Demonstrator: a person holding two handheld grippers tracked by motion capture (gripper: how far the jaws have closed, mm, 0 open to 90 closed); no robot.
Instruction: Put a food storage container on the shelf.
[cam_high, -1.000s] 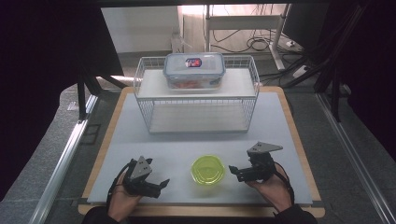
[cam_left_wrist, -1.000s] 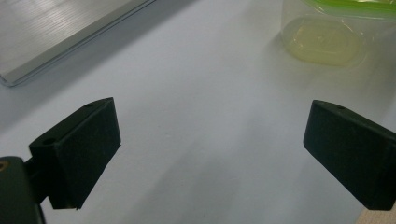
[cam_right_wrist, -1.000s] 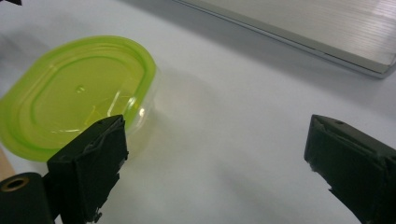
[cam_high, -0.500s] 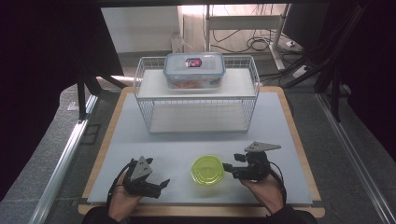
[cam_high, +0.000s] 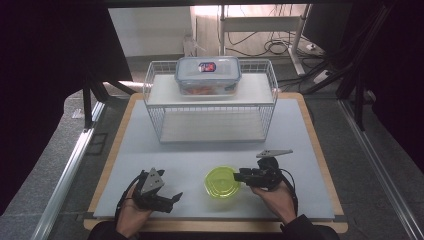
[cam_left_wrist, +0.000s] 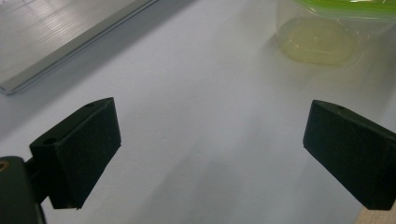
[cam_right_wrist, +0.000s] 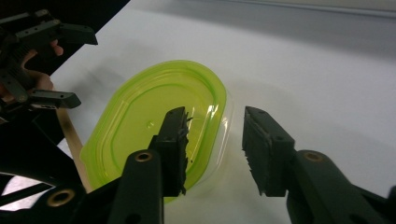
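Green-lidded clear container (cam_high: 222, 181), near centre of white table (cam_high: 200, 155). Right gripper (cam_right_wrist: 212, 140) straddles its right rim, jaws just closing, not yet pinching, for lifting. Left gripper (cam_high: 167, 199) idle, agape.

A clear oval container with a lime-green lid (cam_high: 222, 182) is seen lying flat and closed on the grey mat (cam_high: 200, 150), well in front of the wire rack (cam_high: 210, 107).
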